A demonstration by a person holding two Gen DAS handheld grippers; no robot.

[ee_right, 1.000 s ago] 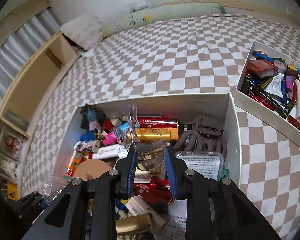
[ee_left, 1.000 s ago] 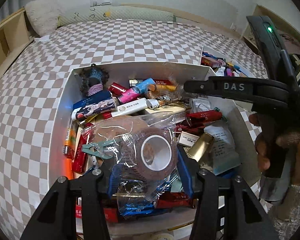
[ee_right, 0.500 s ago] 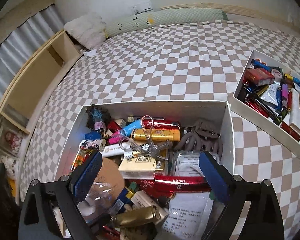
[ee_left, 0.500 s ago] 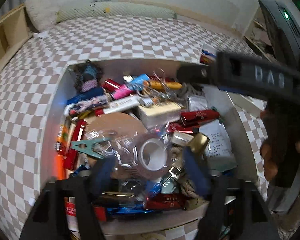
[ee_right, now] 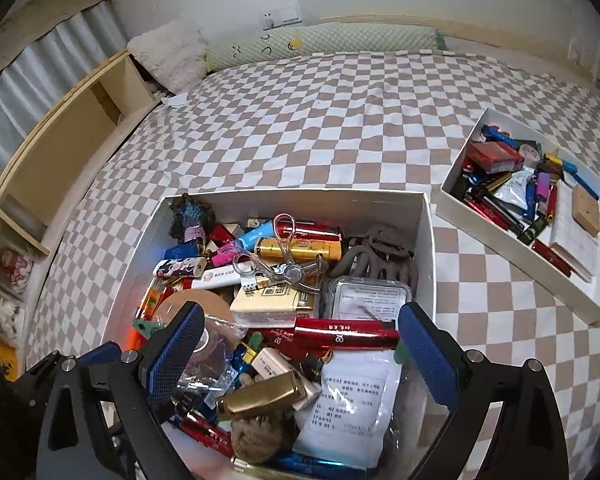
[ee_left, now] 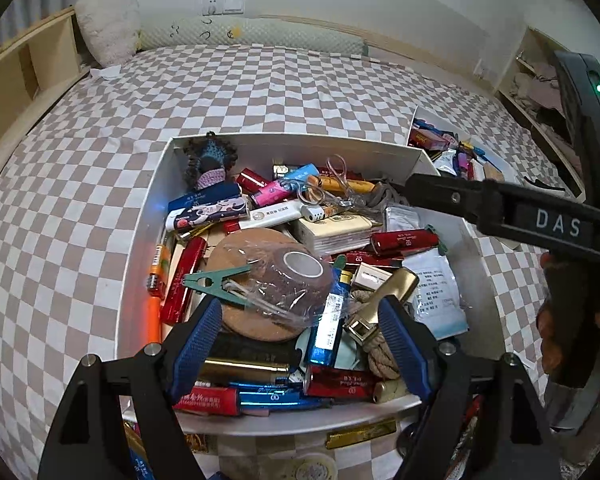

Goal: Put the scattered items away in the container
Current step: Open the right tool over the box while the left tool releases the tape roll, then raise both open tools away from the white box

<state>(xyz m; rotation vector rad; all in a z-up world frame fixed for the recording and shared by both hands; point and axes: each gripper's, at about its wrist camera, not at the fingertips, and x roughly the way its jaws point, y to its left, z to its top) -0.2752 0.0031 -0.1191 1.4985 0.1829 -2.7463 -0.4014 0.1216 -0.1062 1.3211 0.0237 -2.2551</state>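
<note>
A white box (ee_left: 292, 140) on the checkered bed is heaped with lighters, packets and small packs. A brown tape roll in clear wrap (ee_left: 300, 276) lies on top of the heap, on a cork disc. My left gripper (ee_left: 300, 316) hovers just above it, open, its blue pads either side and not touching. A clear-handled scissors-like tool (ee_right: 288, 256) rests on the pile at mid box (ee_right: 292, 200). My right gripper (ee_right: 298, 332) stands wide open over the near half of the box, with nothing gripped.
A second white tray (ee_right: 516, 280) of lighters and packs sits to the right. A gold strip (ee_left: 360, 438) and other small items lie on the bed before the box's near wall. A hand (ee_left: 560, 320) holds the right gripper at right.
Both grippers opened and rose a little. The left let go of the wrapped tape roll and the right let go of the clear-handled tool; both things now lie in the box.
</note>
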